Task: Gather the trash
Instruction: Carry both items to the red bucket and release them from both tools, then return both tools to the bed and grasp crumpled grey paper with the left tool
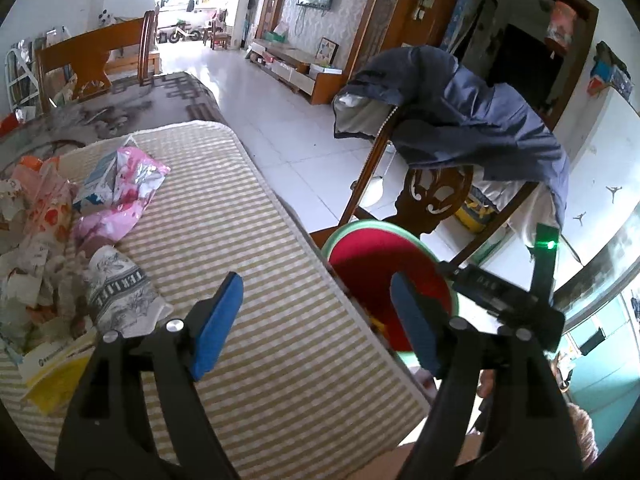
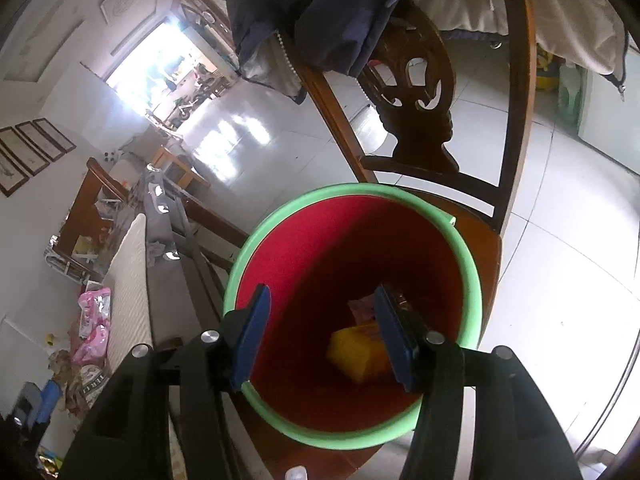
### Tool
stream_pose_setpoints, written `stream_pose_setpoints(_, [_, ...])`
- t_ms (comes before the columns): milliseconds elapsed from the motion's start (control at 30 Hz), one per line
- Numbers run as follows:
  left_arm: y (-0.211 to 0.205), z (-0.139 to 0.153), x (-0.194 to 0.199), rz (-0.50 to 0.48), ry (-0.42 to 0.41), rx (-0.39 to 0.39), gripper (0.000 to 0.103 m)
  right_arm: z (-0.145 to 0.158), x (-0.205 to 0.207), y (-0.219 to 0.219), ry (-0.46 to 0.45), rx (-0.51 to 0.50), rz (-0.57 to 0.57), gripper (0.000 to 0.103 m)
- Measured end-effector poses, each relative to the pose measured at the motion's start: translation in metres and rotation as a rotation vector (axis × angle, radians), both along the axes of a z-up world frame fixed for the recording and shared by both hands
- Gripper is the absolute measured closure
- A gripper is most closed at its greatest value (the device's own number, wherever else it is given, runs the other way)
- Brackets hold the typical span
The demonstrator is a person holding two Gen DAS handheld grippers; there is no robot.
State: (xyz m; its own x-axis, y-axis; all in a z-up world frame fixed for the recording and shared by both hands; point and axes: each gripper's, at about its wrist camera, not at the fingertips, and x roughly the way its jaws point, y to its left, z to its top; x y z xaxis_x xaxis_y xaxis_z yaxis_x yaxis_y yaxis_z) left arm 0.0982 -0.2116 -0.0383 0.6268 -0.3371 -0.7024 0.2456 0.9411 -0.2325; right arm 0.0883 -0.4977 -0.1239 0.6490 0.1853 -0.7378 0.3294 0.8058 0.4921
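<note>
The right gripper [image 2: 324,336] hangs over the red, green-rimmed bucket [image 2: 472,264] standing on the wooden chair [image 2: 490,248]; its jaws stand apart, nothing between them. A yellow wrapper [image 2: 352,354] lies inside the bucket. The left gripper [image 1: 316,320], spread and empty, sits above the striped mat [image 1: 248,248], beside piled wrappers [image 1: 120,192].
</note>
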Motion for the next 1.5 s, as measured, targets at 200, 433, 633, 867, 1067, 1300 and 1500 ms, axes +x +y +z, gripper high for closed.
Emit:
stream_pose_setpoints(200, [0.021, 0.009, -0.015, 0.028, -0.019, 0.022, 0.030, 0.037, -0.011, 0.016, -0.056, -0.016, 0.035, 0.049])
stream_pose_setpoints(433, [0.086, 0.021, -0.039, 0.161, -0.040, 0.038, 0.030, 0.102, -0.014, 0.089, -0.185, -0.040, 0.207, 0.040])
stream_pose_setpoints(633, [0.180, 0.025, -0.053, 0.355, -0.033, 0.030, 0.028, 0.120, -0.013, 0.179, -0.229, -0.058, 0.425, 0.036])
stream_pose_setpoints(867, [0.257, 0.017, -0.053, 0.503, 0.017, 0.064, 0.028, 0.102, -0.008, 0.225, -0.136, -0.077, 0.502, 0.036])
stream_pose_setpoints(1067, [0.273, -0.027, -0.027, 0.576, 0.135, 0.007, 0.028, 0.096, -0.007, 0.224, -0.111, -0.096, 0.498, 0.036])
stream_pose_setpoints(1300, [0.269, -0.056, -0.010, 0.571, 0.221, 0.011, 0.028, 0.093, -0.008, 0.222, -0.098, -0.093, 0.502, 0.036])
stream_pose_setpoints(1500, [0.269, -0.059, -0.003, 0.561, 0.209, -0.050, 0.035, 0.091, -0.006, 0.220, -0.077, -0.077, 0.498, 0.036])
